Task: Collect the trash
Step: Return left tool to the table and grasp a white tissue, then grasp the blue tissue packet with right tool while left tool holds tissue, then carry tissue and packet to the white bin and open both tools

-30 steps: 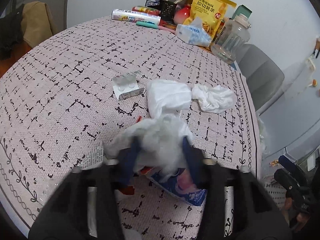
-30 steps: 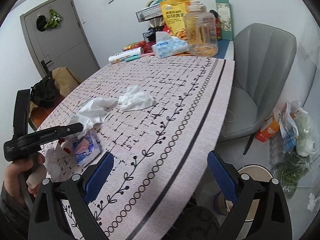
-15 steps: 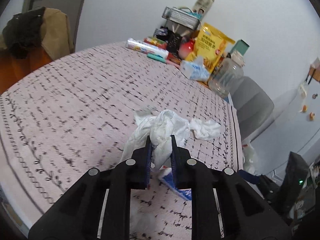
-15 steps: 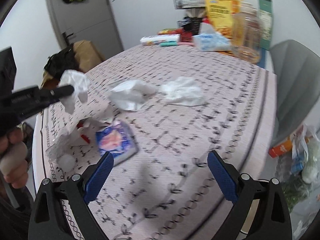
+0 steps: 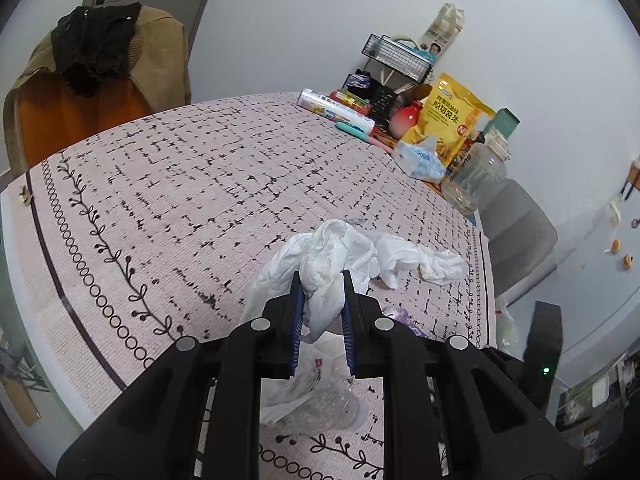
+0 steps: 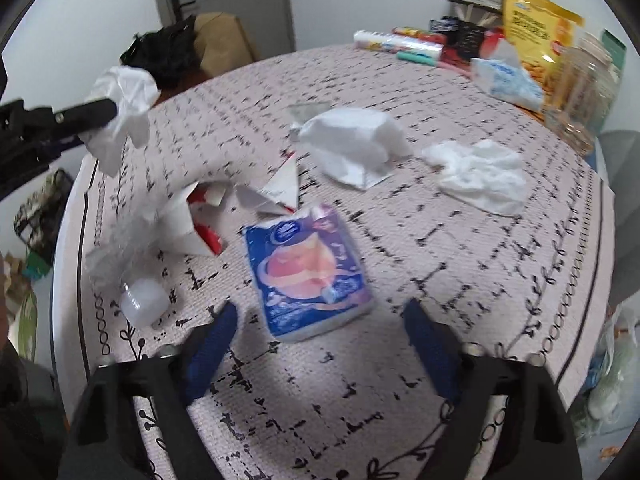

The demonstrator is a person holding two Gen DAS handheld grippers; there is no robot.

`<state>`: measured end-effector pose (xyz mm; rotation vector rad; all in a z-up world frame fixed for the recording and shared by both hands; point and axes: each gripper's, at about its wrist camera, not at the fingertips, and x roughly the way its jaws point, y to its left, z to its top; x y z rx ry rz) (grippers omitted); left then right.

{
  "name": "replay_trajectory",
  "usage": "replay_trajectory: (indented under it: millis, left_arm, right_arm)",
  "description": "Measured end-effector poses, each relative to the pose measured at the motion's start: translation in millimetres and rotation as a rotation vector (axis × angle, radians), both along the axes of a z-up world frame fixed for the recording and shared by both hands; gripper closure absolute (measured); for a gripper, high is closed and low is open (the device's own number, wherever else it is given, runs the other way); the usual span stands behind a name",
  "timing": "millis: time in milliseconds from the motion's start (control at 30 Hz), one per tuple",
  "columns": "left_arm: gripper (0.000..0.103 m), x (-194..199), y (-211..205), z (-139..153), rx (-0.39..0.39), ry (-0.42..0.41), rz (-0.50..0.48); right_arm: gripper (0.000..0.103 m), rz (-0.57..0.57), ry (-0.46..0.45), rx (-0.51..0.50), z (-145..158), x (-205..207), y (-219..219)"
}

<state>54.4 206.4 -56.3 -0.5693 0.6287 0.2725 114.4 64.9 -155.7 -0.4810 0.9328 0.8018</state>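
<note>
My left gripper (image 5: 322, 280) is shut on a crumpled white tissue (image 5: 324, 276) and holds it above the table; the same tissue (image 6: 124, 108) shows at the left of the right wrist view. My right gripper (image 6: 320, 320) is open and empty, just above a blue and pink tissue packet (image 6: 308, 272). On the patterned tablecloth (image 6: 440, 260) lie a folded white tissue (image 6: 352, 140), a crumpled white tissue (image 6: 480, 176), a torn white and red wrapper (image 6: 224, 208) and a crushed clear plastic bottle (image 6: 140, 296).
At the table's far end stand a yellow snack bag (image 5: 452, 120), a clear jug (image 5: 476, 180), a tissue pack (image 5: 420, 160), a roll (image 5: 336, 112) and a wire rack (image 5: 396, 56). A grey chair (image 5: 516, 232) is at right, a coat-draped chair (image 5: 100, 72) at left.
My left gripper closed on the white tissue and lifted it off the table. My right gripper swung left and came down over the blue tissue packet, staying open.
</note>
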Motion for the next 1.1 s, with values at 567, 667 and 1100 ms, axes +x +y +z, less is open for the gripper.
replay_trajectory:
  millis: [567,667,1100]
  left_arm:
    - [0.085,33.5,-51.3,6.7,0.012,0.003,-0.12]
    - [0.085,46.3,-67.0,9.0,0.019,0.004,-0.159]
    - [0.085,113.9,-159.0,7.1,0.057,0.042,-0.347]
  right_arm:
    - [0.068,-0.109,-0.01,0.151,48.0,6.2,-75.7]
    - [0.068,-0.159,-0.016,0.182,54.6,12.8,-99.1]
    - [0.068,-0.389,-0.042,0.243,60.7,52.0,-209.3]
